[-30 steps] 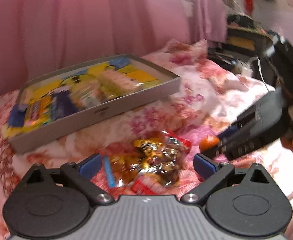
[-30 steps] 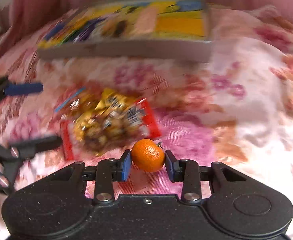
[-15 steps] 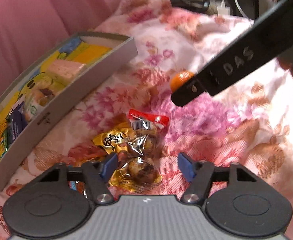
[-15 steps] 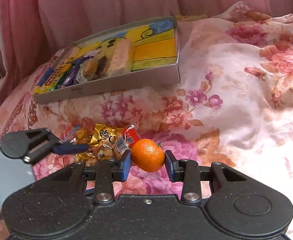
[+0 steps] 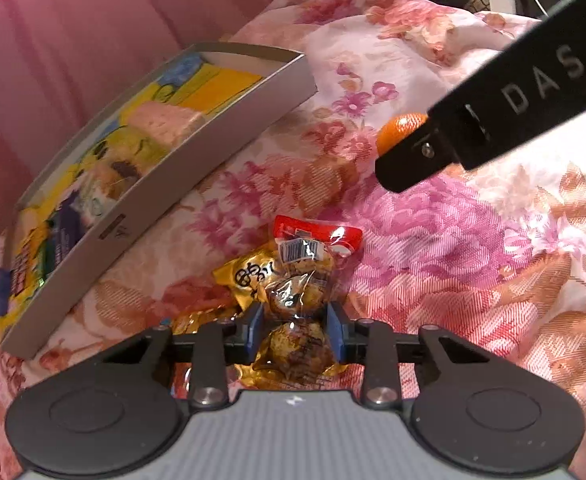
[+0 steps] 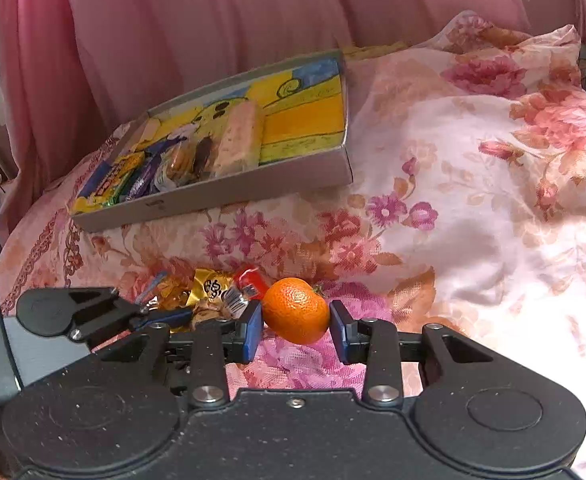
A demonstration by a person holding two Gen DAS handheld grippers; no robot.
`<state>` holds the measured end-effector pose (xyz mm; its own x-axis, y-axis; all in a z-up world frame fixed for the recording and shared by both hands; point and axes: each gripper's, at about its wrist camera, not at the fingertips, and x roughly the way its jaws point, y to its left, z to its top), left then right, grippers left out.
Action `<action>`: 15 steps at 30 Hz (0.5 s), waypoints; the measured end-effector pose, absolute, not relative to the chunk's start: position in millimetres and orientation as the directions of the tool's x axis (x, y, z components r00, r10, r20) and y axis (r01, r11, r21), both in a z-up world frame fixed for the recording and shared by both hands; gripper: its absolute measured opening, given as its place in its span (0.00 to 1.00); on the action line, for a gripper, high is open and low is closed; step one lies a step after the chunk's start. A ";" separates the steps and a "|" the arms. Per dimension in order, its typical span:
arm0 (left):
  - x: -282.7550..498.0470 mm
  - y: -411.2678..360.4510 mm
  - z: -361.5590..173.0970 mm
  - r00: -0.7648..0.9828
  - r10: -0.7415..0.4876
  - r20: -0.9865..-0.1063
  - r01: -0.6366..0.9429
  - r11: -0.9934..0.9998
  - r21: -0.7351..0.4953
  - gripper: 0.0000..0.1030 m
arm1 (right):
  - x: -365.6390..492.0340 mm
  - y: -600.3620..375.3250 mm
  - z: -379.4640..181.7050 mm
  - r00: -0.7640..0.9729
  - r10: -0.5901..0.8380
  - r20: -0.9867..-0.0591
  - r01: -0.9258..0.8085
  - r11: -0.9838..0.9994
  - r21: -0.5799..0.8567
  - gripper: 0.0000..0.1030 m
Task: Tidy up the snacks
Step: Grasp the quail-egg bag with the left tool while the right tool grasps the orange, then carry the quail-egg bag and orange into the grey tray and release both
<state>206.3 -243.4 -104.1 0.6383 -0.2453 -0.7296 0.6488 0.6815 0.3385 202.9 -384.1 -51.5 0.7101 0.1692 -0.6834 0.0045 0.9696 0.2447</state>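
A clear and gold snack packet (image 5: 293, 280) with a red end lies on the floral bedspread. My left gripper (image 5: 295, 332) is shut on its near part, blue pads pressing both sides. A small orange mandarin (image 6: 296, 310) sits between the pads of my right gripper (image 6: 296, 334), which is shut on it. In the left wrist view the mandarin (image 5: 397, 132) peeks out behind the black right gripper (image 5: 473, 128). In the right wrist view the left gripper (image 6: 93, 314) is at lower left beside the packet (image 6: 217, 290). A shallow grey box (image 6: 213, 196) with a yellow cartoon bottom holds several wrapped snacks.
The grey box (image 5: 213, 144) sits far left on the bedspread (image 5: 473, 260), in front of a pink curtain (image 6: 173, 20). The box's right end shows bare yellow bottom. Dark objects and a white charger (image 5: 501, 0) lie beyond the bed's far right edge.
My left gripper came down over the snack packet and its fingers closed on it. The right gripper kept hold of the mandarin and shifted a little.
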 end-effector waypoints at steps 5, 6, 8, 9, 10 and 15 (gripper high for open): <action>196.0 -236.9 -95.0 0.648 -0.249 -0.720 0.626 0.712 0.318 0.35 | 200.4 -378.8 -47.2 0.731 0.169 -0.661 -0.018 0.973 0.229 0.37; 194.7 -234.9 -91.9 0.641 -0.257 -0.724 0.628 0.718 0.301 0.35 | 200.2 -378.1 -46.3 0.735 0.168 -0.657 -0.022 0.974 0.225 0.37; 191.6 -231.7 -83.8 0.641 -0.270 -0.718 0.626 0.725 0.287 0.35 | 198.1 -378.0 -43.4 0.748 0.169 -0.641 -0.026 0.974 0.227 0.37; 190.3 -229.9 -78.8 0.649 -0.274 -0.710 0.621 0.729 0.286 0.35 | 197.0 -379.0 -41.9 0.756 0.171 -0.632 -0.026 0.972 0.233 0.36; 189.9 -227.8 -74.2 0.656 -0.278 -0.701 0.615 0.736 0.284 0.35 | 195.8 -380.3 -40.2 0.766 0.173 -0.619 -0.024 0.970 0.242 0.37; 195.8 -216.3 -43.7 0.699 -0.295 -0.651 0.553 0.801 0.231 0.35 | 193.2 -382.1 -31.2 0.819 0.162 -0.551 -0.015 0.965 0.262 0.36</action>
